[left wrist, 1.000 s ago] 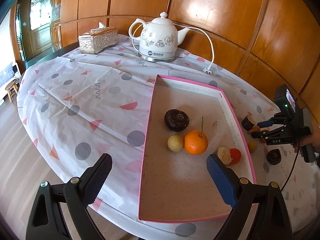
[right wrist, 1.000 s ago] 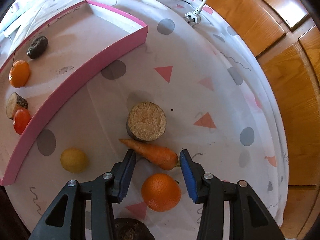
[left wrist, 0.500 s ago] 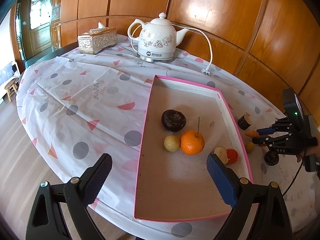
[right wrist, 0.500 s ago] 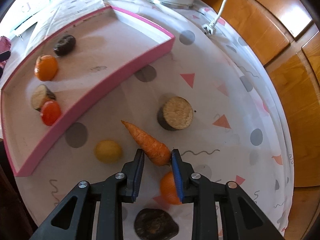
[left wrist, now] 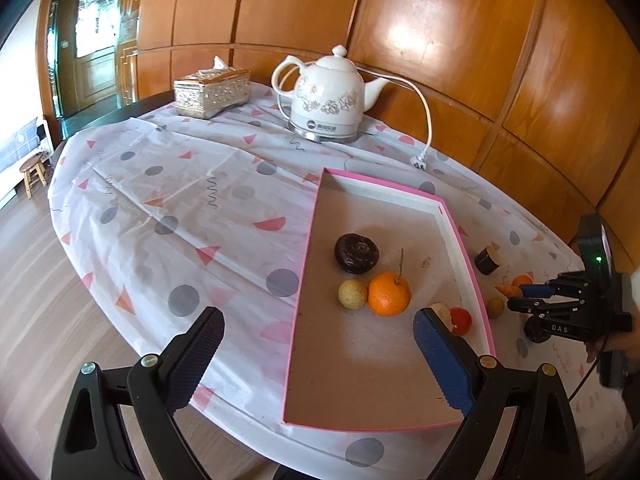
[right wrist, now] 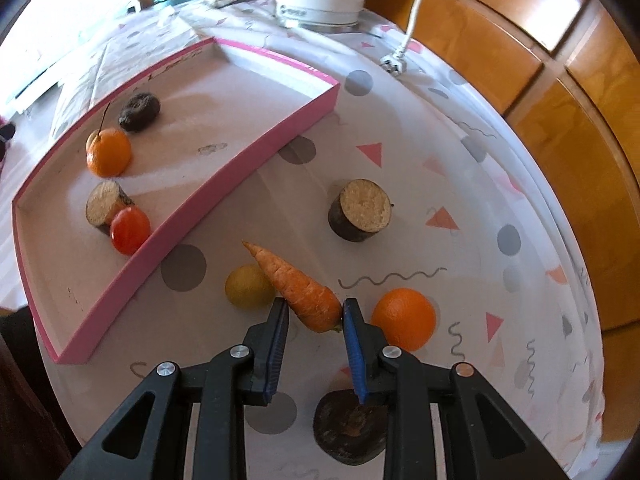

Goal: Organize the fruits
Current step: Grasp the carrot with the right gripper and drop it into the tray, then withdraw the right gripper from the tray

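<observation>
My right gripper (right wrist: 313, 312) is shut on the thick end of a carrot (right wrist: 296, 286) and holds it above the tablecloth, tip pointing to the far left. Below it lie a yellow fruit (right wrist: 246, 286), an orange (right wrist: 404, 319), a dark round fruit (right wrist: 348, 428) and a cut brown stump (right wrist: 360, 210). The pink tray (right wrist: 224, 174) on the left holds an orange (left wrist: 389, 294), a dark fruit (left wrist: 357, 253), a pale ball (left wrist: 352, 294), a cut piece (right wrist: 105, 206) and a red tomato (right wrist: 130, 230). My left gripper (left wrist: 316, 356) is open and empty over the tray's near end.
A white electric kettle (left wrist: 326, 98) with cord and plug (left wrist: 420, 164) stands at the back of the round table. A silver tissue box (left wrist: 212, 90) is to its left. Wooden wall panels run behind. The table edge drops off at right (right wrist: 592, 320).
My right gripper closed on the carrot and lifted it up off the cloth. The left gripper drew back a little, staying open.
</observation>
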`<state>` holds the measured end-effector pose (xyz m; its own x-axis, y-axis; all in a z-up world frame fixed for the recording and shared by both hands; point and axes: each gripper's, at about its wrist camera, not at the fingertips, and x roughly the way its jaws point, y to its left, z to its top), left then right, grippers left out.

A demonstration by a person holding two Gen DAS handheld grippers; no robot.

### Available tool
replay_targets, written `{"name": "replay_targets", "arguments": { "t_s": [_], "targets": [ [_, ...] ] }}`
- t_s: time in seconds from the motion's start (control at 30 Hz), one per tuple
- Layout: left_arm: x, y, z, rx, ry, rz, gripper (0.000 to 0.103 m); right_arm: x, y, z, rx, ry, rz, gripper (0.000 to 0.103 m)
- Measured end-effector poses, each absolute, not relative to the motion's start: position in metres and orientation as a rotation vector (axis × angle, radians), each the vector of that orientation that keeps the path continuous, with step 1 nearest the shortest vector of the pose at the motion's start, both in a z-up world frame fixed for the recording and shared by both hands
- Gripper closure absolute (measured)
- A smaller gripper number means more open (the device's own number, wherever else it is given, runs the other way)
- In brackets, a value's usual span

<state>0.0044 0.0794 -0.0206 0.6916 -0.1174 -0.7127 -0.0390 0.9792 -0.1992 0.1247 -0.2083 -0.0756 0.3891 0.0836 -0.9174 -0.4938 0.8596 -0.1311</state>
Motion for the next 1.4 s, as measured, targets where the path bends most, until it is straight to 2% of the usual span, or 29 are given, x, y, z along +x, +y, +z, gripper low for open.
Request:
{"name": "replay_targets", "arguments": {
  "t_s": [0.33, 0.63, 0.73, 0.87, 1.4],
  "targets": [
    [-0.003, 0.084, -0.015, -0.203, 0.781, -0.011, 0.005, 0.115, -0.179, -0.029, -0.216, 0.989, 0.422, 0.076],
    [-0.007, 0.082, -0.012, -0.195, 0.771, -0.024, 0.003, 0.132, -0.128, -0.026, -0.061, 1.018, 0.437, 0.075],
    [-0.007, 0.083, -0.014, -0.198, 0.777, -0.021, 0.003, 0.137, -0.115, -0.029, -0.008, 1.031, 0.439, 0.068],
    [-0.005, 0.083, -0.017, -0.197, 0.784, -0.023, 0.003, 0.130, -0.106, -0.028, -0.038, 1.023, 0.451, 0.067],
    [0.002, 0.034, -0.012, -0.068, 0.791, -0.164, 0.000, 0.076, -0.181, -0.018, -0.093, 0.978, 0.305, 0.066]
  ]
}}
